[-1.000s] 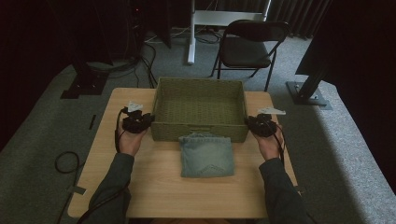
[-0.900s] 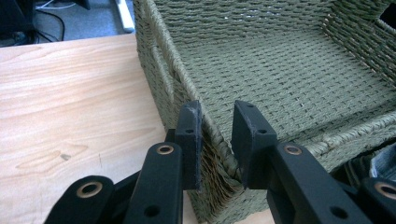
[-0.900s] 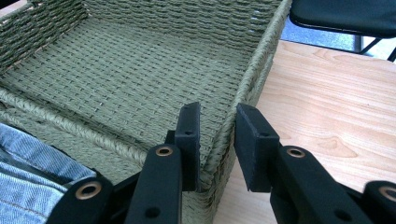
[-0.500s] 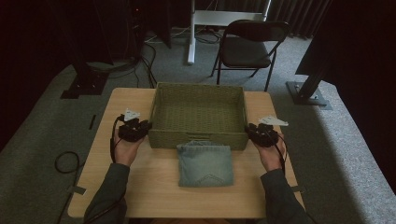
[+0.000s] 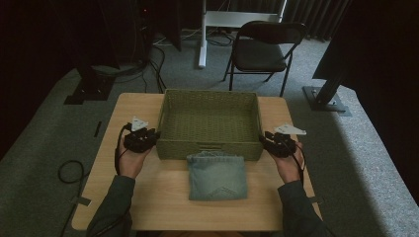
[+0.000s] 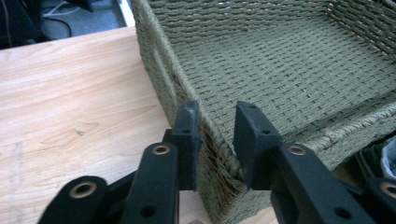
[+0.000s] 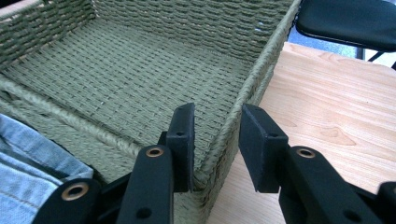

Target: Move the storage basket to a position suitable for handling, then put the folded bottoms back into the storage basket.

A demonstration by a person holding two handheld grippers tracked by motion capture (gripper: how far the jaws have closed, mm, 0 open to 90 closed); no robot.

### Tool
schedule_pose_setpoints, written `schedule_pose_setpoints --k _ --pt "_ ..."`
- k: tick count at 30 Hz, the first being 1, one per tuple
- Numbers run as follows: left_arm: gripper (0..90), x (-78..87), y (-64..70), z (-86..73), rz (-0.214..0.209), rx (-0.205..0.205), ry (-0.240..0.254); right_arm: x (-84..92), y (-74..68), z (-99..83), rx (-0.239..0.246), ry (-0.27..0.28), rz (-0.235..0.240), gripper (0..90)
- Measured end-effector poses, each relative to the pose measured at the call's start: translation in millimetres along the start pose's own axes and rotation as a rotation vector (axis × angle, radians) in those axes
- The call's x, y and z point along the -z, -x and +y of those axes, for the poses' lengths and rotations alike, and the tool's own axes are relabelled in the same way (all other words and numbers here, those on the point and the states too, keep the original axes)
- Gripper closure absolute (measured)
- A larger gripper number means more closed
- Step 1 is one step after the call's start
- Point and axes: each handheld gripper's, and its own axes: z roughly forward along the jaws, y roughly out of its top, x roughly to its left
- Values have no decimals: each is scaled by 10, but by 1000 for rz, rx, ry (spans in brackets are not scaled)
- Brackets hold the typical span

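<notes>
Nearest you, at the lower middle of the high view, the folded denim cloth lies flat on the bench, its far edge touching the front wall of the woven basket, likely staged there to go in. Your left tongs and right tongs sit at the two near corners of the basket, one on each side wall, which reads as a two-handed hold to shift it squarely. In the left gripper view, the left tongs straddle the side wall's rim with a gap showing at both pads. The right tongs do the same in the right gripper view. Both have just been opening, so you are releasing the wall, not clamping it. The basket sits mid-frame, centred on the bench, and looks empty. Its front wall hides the near strip of its floor from above, and your hands cover the tong bodies. Farther up, a folding chair and stands fade into a dark, hard-to-read background.
</notes>
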Motion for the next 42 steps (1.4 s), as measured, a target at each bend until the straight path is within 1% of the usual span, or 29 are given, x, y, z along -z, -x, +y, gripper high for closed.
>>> schedule_pose_setpoints --k 3,5,8,13,16,20,24,26,28,32,33,39,42 --pt "683 55 -4 16 1 -2 14 56 -9 6 16 3 0 635" --pt "672 85 7 22 -6 -5 19 97 -19 7 23 7 4 620" --pt "663 120 47 34 -22 -38 26 127 -26 3 25 9 7 596" --pt "648 171 118 73 -39 -55 48 145 -21 3 25 5 12 578" --pt "642 178 148 89 -48 -70 52 157 -37 5 35 6 17 568" --pt "640 154 150 82 -58 -67 47 161 -53 2 55 2 8 548" --pt "637 133 154 68 -67 -62 45 167 -47 -1 51 3 4 536" --pt "637 148 167 67 -67 -64 58 168 -47 -2 48 2 7 529" --pt "634 178 194 76 -81 -66 73 176 -57 1 50 2 8 522" --pt "622 239 268 111 -108 -82 90 205 -93 5 58 6 17 517" --pt "620 255 292 122 -121 -84 93 215 -101 4 62 7 19 514" --pt "609 297 431 139 -161 -104 98 297 -158 -31 74 14 33 496" --pt "608 313 517 135 -197 -111 93 339 -195 -71 79 13 39 489"
